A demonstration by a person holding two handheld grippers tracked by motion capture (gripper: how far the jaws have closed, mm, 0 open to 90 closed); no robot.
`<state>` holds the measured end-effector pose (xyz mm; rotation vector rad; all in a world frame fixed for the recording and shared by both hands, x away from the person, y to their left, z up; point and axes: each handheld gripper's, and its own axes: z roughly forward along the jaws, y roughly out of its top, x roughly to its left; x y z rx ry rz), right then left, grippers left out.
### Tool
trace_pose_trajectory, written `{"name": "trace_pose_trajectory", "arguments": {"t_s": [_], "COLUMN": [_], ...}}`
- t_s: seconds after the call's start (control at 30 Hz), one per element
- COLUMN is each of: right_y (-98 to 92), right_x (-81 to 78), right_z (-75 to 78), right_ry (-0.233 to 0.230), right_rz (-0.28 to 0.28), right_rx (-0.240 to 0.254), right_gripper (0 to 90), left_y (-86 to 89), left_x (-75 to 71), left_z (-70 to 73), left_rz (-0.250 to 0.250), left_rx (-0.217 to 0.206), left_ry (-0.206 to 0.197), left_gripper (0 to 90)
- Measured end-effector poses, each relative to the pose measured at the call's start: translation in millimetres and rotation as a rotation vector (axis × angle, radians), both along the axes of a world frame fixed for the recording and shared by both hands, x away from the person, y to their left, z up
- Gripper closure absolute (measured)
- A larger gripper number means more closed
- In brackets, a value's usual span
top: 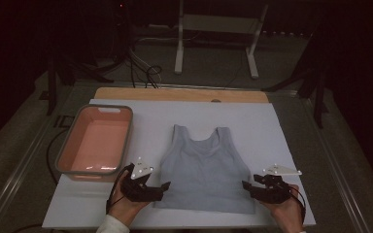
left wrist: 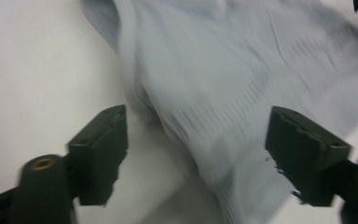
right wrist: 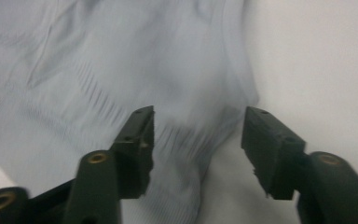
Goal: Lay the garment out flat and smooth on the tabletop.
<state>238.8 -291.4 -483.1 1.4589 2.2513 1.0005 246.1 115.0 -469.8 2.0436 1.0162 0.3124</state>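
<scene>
Both our grippers, left (top: 161, 185) and right (top: 246, 185), have jaws parted and clamp nothing, the top (top: 204, 167) lying flat on the surface (top: 281, 141) between them, hem corners inside each gap, so we judge closing could bunch the cloth.

Black hand-held gripper (top: 164, 185) each hand (top: 126, 206), grey three-cornered top plate, trailing black cable, brass-ringed screw holes, white cuff.

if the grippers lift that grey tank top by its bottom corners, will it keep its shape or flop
The tank top is thin ribbed fabric lying flat, so it will likely droop and fold. It looks light, and probably slides easily on the smooth white board.
</scene>
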Motion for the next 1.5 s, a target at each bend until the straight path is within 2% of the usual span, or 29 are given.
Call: {"name": "trace_pose_trajectory", "arguments": {"t_s": [0.1, 0.27, 0.53, 0.67, 0.87, 0.93, 1.0, 1.03, 1.1, 1.23, 1.27, 1.33, 1.4, 1.5], "right_y": [0.8, 1.5, 4.8, 7.8, 7.4, 4.9, 1.5, 0.1, -0.9, -0.4, 0.2, 1.8, 3.1, 5.8], "right_x": [4.9, 13.0, 25.4, 27.6, 32.9, 35.6, 39.4, 41.8, 45.0, 51.4, 52.6, 53.9, 54.2, 53.9], "right_z": [2.4, 4.7, 6.8, 8.1, 7.0, 7.3, 7.6, 7.2, 6.4, 3.6, 3.0, 2.5, 3.0, 4.4], "right_ry": [-0.02, -0.043, -0.071, -0.08, -0.076, -0.077, -0.076, -0.073, -0.068, -0.056, -0.053, -0.051, -0.056, -0.062], "right_rz": [-0.001, -0.005, -0.008, -0.002, -0.011, -0.017, -0.032, -0.035, -0.037, -0.039, -0.039, -0.037, -0.033, -0.028], "right_rx": [-0.002, -0.008, -0.004, -0.005, -0.014, -0.011, -0.004, -0.001, -0.004, -0.006, -0.006, -0.008, -0.011, -0.012], "right_gripper": [37.4, 31.1, 29.8, 29.8, 31.1, 34.0, 36.5, 37.8, 39.2, 41.6, 41.7, 41.7, 41.6, 41.6], "left_y": [-2.5, -7.7, -17.6, -22.7, -27.0, -29.7, -33.4, -34.3, -36.6, -41.4, -43.7, -47.3, -51.9, -59.6], "left_x": [13.2, 29.6, 62.3, 82.0, 100.9, 102.9, 102.1, 101.6, 99.1, 89.9, 86.9, 81.1, 75.6, 68.7], "left_z": [7.3, 10.9, 11.6, 4.8, -8.6, -12.8, -15.6, -16.0, -16.6, -13.1, -12.1, -9.0, -6.7, -6.2], "left_rz": [0.013, 0.013, 0.05, 0.083, 0.081, 0.069, 0.036, 0.034, 0.016, -0.013, -0.016, -0.054, -0.085, -0.143], "left_rx": [-0.021, -0.037, -0.043, -0.026, -0.027, -0.03, 0.002, 0.007, 0.024, 0.049, 0.04, 0.042, 0.064, 0.097], "left_ry": [-0.024, -0.028, -0.03, -0.004, 0.063, 0.088, 0.106, 0.107, 0.111, 0.077, 0.065, 0.03, -0.006, -0.027], "left_gripper": [16.3, 12.9, 17.9, 24.3, 39.9, 46.9, 57.8, 65.6, 74.7, 80.9, 81.3, 81.5, 81.5, 81.7]}}
